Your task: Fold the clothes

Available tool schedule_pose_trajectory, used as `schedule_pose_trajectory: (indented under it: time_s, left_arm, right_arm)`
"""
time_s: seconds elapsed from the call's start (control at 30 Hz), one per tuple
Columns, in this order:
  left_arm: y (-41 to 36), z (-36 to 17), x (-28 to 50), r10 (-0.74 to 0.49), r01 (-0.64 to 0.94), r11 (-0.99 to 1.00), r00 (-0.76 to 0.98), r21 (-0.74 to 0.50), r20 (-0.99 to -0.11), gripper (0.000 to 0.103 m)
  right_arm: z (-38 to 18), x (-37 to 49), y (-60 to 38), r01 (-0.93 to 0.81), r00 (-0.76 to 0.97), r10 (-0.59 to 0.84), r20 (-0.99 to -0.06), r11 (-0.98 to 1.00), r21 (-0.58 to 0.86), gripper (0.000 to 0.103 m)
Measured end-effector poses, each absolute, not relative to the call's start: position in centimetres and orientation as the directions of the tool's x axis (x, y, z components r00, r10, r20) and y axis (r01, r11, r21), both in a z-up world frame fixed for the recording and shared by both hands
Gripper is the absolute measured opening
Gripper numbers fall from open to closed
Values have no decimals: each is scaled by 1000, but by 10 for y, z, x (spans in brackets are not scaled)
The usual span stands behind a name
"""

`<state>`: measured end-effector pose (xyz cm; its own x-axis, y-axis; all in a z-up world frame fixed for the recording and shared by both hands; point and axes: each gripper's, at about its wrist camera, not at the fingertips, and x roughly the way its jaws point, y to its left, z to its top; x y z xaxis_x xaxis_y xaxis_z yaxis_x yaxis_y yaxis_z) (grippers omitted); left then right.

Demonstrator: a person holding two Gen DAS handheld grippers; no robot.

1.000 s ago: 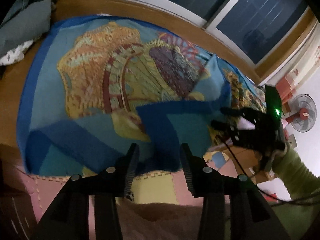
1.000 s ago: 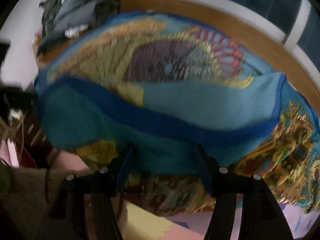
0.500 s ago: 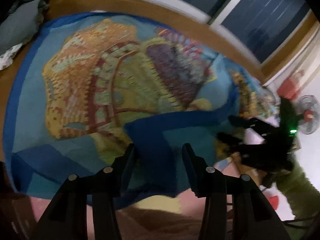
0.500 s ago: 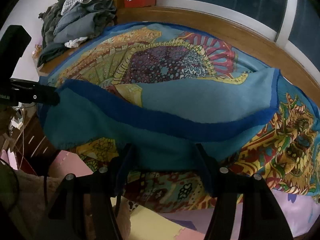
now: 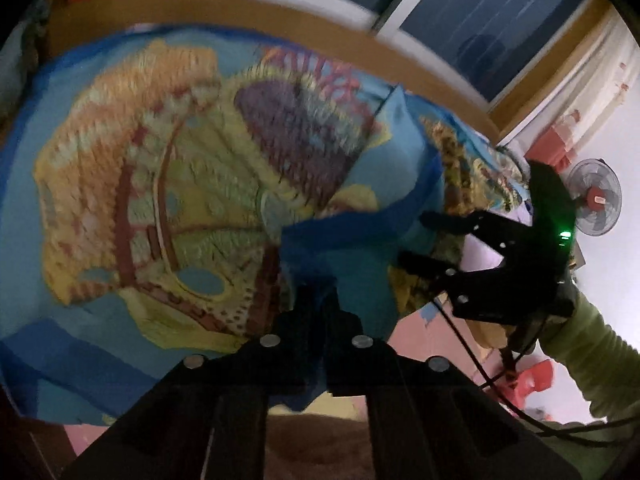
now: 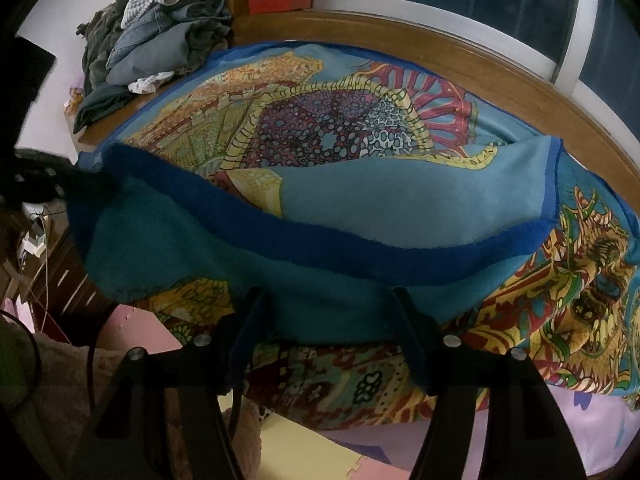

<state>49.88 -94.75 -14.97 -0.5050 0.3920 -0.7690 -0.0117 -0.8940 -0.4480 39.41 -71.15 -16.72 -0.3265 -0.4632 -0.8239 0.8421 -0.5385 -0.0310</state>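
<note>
Cloth (image 6: pixel 400 204), blue-bordered with a yellow, purple and red pattern, spread over a wooden platform (image 6: pixel 460 56) ahead of both pairs of fingers. Near edge turned back, plain teal underside up.

Left gripper (image 5: pixel 316 304): jaws nearly together and closing, dark blue border of the folded edge bunched between them.

Right gripper (image 6: pixel 332 300): jaws wide apart and opening, teal flap lying across the gap between the fingers; no pinch visible.

Pile of clothes (image 6: pixel 156 44): beyond the fingers, up and to the left, on the platform corner.

Fan (image 5: pixel 596 200): far right of the left fingers.
</note>
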Motion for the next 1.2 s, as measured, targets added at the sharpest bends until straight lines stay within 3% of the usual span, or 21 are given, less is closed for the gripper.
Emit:
schedule_pose_trajectory:
  time_s: [0.23, 0.3, 0.5, 0.53, 0.6, 0.73, 0.87, 0.97, 1.1, 1.2]
  left_arm:
    - [-944, -157, 496, 362, 5, -910, -479, -415, -800, 22]
    - [-942, -156, 496, 336, 1, -924, -480, -383, -810, 30]
    - [-943, -159, 489, 329, -3, -927, -485, -374, -811, 30]
    - [-945, -157, 490, 337, -2, -922, -495, -386, -801, 28]
    - [-950, -154, 491, 352, -2, -912, -515, -410, -782, 1]
    - [-960, -135, 496, 401, -6, -879, -550, -477, -732, 0]
    - [-971, -98, 505, 423, -24, -850, -627, -527, -654, 0]
    - [-974, -71, 514, 370, -37, -879, -684, -476, -629, 0]
    - [-980, -52, 518, 256, -21, -936, -726, -352, -639, 0]
    - [-990, -52, 514, 230, -6, -943, -735, -333, -637, 0]
  right_arm:
    - [-167, 394, -711, 842, -325, -463, -824, -538, -30, 65]
    - [-167, 394, -711, 843, -325, -464, -824, -537, -30, 65]
    - [-168, 392, -711, 845, -321, -466, -824, -534, -27, 67]
    - [-168, 392, -711, 844, -322, -466, -824, -535, -27, 67]
    - [-168, 392, -711, 844, -323, -465, -824, -536, -28, 67]
    - [-159, 393, -712, 845, -311, -463, -830, -535, -18, 66]
    - [-120, 395, -702, 880, -308, -569, -763, -475, -1, 66]
    - [-108, 385, -705, 898, -345, -531, -774, -426, -108, 68]
    - [-108, 369, -722, 923, -313, -501, -807, -362, -134, 68]
    - [-112, 362, -747, 946, -281, -496, -822, -287, -151, 68]
